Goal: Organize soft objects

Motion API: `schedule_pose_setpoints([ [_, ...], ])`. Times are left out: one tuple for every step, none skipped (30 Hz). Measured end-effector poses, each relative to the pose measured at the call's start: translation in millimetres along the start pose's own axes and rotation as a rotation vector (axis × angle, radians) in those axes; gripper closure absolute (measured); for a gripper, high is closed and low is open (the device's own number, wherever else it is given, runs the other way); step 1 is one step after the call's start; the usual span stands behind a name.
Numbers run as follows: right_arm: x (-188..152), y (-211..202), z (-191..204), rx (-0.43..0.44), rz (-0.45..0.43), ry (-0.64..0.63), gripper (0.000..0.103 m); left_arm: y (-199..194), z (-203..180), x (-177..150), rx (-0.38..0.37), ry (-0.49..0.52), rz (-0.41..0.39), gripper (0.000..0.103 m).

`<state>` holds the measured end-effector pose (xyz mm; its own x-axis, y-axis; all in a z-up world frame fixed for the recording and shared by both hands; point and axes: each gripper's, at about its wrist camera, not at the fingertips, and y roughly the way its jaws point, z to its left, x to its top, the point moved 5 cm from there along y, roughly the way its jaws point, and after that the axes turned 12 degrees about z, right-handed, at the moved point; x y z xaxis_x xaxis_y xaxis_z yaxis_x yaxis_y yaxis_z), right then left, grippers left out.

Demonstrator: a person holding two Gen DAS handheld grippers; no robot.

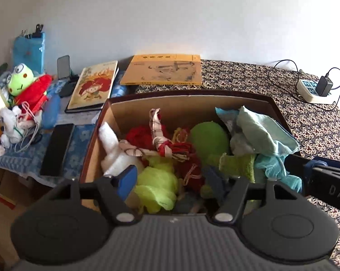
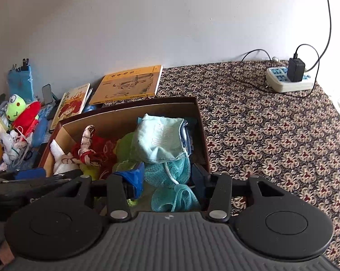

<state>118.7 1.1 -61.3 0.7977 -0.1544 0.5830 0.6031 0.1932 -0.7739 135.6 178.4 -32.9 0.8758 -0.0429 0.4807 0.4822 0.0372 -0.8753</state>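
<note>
— Cardboard, that box (image 1: 170, 110), and it's stuffed: a teal mesh bundle (image 2: 170, 174) at the near right corner, a pale mint cloth (image 2: 161, 137) heaped on top of it, then a green plush (image 1: 209, 135), red yarn (image 1: 138, 135), a yellow-green mesh piece (image 1: 156, 185) and a white plush (image 1: 115, 155) along the left wall.

— So which step are we on?

— I'd say picking from the box. The right gripper (image 2: 168, 177) hangs over the near right corner with the teal mesh between its jaws, which stand fairly wide; the pads don't look pressed in, so nothing is held there yet.

— And the other one?

— The left gripper (image 1: 172, 178) is low over the near edge, jaws wide and empty, the yellow-green mesh and red yarn in the gap below.

— Next move?

— Likely the right one sinks a little and pinches the mesh low enough to catch real bulk, then lifts straight so the mint cloth slides off. Mesh snags easily.

— Anything outside the box?

— On the left, a frog plush (image 1: 21, 79) in red, two books (image 1: 93, 85) and a phone (image 1: 57, 149); a power strip (image 2: 287, 81) sits well apart on the patterned cloth (image 2: 271, 135).
</note>
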Motion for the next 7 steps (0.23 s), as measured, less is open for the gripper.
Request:
schedule_pose_setpoints([
  [0.5, 0.3, -0.6, 0.001, -0.001, 0.002, 0.072, 1.2, -0.6, -0.1, -0.002, 0.004, -0.002, 0.038],
  [0.4, -0.1, -0.4, -0.001, -0.007, 0.004, 0.072, 1.5, -1.0, -0.1, -0.004, 0.007, -0.007, 0.041],
  [0.7, -0.5, -0.4, -0.001, -0.014, 0.006, 0.072, 0.7, -1.1, 0.1, -0.001, 0.009, -0.018, 0.042],
  [1.4, -1.0, -0.3, 0.002, -0.021, 0.007, 0.072, -0.5, -0.9, 0.6, 0.009, 0.011, -0.032, 0.042],
  [1.3, -2.2, 1.1, 0.005, -0.028, 0.006, 0.072, -1.4, -0.8, 1.1, 0.019, 0.014, -0.042, 0.042],
  [1.5, -2.4, 2.1, 0.004, -0.033, 0.003, 0.072, -0.6, -0.4, 2.8, 0.017, 0.019, -0.040, 0.041],
  [1.5, -3.0, 3.3, -0.002, -0.040, 0.000, 0.072, 0.9, 0.0, 3.6, 0.015, 0.020, -0.031, 0.040],
])
